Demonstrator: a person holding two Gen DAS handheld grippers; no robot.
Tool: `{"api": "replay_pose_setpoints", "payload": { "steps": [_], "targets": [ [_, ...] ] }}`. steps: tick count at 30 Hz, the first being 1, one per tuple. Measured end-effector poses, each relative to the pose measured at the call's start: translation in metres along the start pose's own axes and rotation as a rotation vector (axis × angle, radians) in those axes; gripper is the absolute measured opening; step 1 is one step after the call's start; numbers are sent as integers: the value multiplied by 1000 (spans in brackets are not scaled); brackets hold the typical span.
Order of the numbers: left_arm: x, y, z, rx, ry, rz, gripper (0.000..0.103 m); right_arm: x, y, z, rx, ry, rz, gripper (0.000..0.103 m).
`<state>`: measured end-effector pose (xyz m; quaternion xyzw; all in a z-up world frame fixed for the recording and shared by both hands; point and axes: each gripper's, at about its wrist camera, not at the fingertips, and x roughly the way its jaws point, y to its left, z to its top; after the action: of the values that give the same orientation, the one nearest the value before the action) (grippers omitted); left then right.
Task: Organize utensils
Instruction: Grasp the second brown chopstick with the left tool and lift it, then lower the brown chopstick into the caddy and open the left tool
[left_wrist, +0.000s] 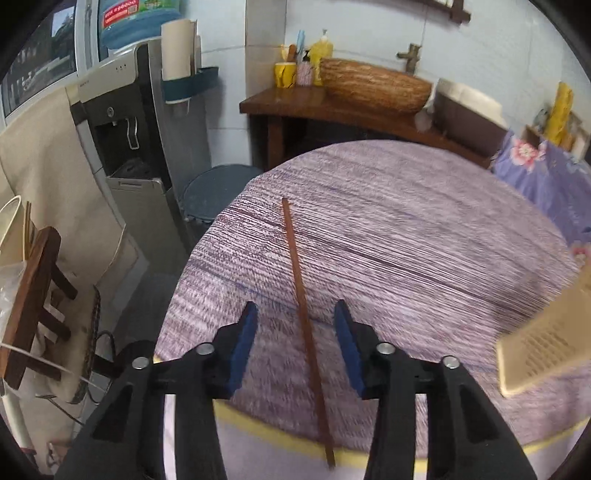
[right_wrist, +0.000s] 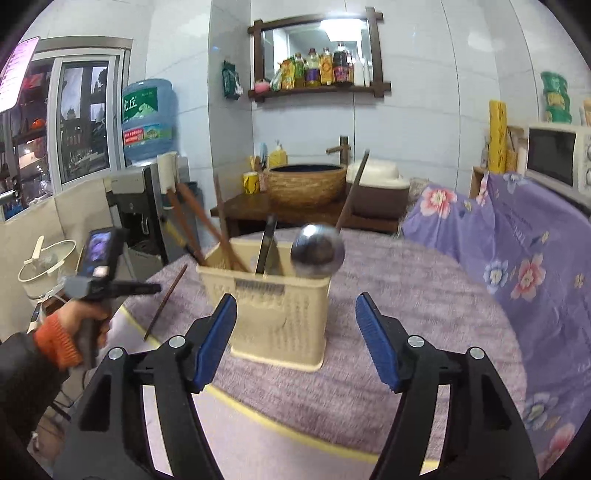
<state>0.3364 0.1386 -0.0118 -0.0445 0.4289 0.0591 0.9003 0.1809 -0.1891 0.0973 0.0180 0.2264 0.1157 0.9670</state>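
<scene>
Now the left gripper (left_wrist: 295, 314) is seen pointing down at the round table (left_wrist: 424, 221), which is covered with a purple woven cloth. Its jaws are parted, and a single brown chopstick (left_wrist: 301, 291) lies flat on the cloth between the blue pads (left_wrist: 246, 343) — no pad is pressed on it. The near end of the chopstick reaches past the table's yellow edge.

From the right wrist view, the right gripper (right_wrist: 295, 325) is held with its jaws wide apart, and nothing is gripped. Just ahead of it stands the cream utensil basket (right_wrist: 275, 314) on the cloth. Several chopsticks (right_wrist: 210, 225), a dark flat utensil (right_wrist: 266, 243) and a metal ladle (right_wrist: 317, 254) are kept upright in it. The same loose chopstick is seen to the left of the basket, well apart from it.
</scene>
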Motion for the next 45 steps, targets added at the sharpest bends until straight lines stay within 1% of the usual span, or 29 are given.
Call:
{"api": "replay_pose_setpoints", "payload": {
  "steps": [1,3,5,7,11,12,16,20,24,28,31,34,39,43,45],
  "targets": [
    [9,0,4,-7,12,6,32,-1,-1,-6,10,4,-2,67],
    [30,-3,14,-10,42,25,26,0,-3,-15,24,17,-10,67],
    [43,-7,19,8,51,55,22,0,-7,-22,39,29,-12,67],
    [52,-10,25,18,31,87,18,0,-11,-27,62,34,-11,67],
    [65,-13,37,30,8,106,12,3,-15,-32,70,35,-16,67],
    [68,-14,40,33,6,112,9,4,-16,-33,76,37,-10,67],
    [76,-21,49,59,-4,143,8,7,-15,-36,82,43,-1,67],
    [79,-22,54,58,-4,144,8,9,-15,-41,98,53,8,67],
    [79,-25,52,75,-9,154,8,8,-14,-43,103,60,13,66],
    [70,-25,50,71,-23,137,8,4,-13,-44,101,56,14,65],
    [50,-27,46,79,-58,115,8,0,-12,-45,102,57,17,65],
    [16,-23,38,71,-106,56,8,-7,-11,-48,111,51,28,65],
    [-64,-12,24,51,-205,-95,8,-23,-5,-53,106,44,46,65],
    [-139,-9,14,46,-303,-231,8,-34,-2,-54,111,34,67,65],
    [-168,-12,13,53,-347,-276,8,-41,0,-55,113,27,78,65]
  ]
}}
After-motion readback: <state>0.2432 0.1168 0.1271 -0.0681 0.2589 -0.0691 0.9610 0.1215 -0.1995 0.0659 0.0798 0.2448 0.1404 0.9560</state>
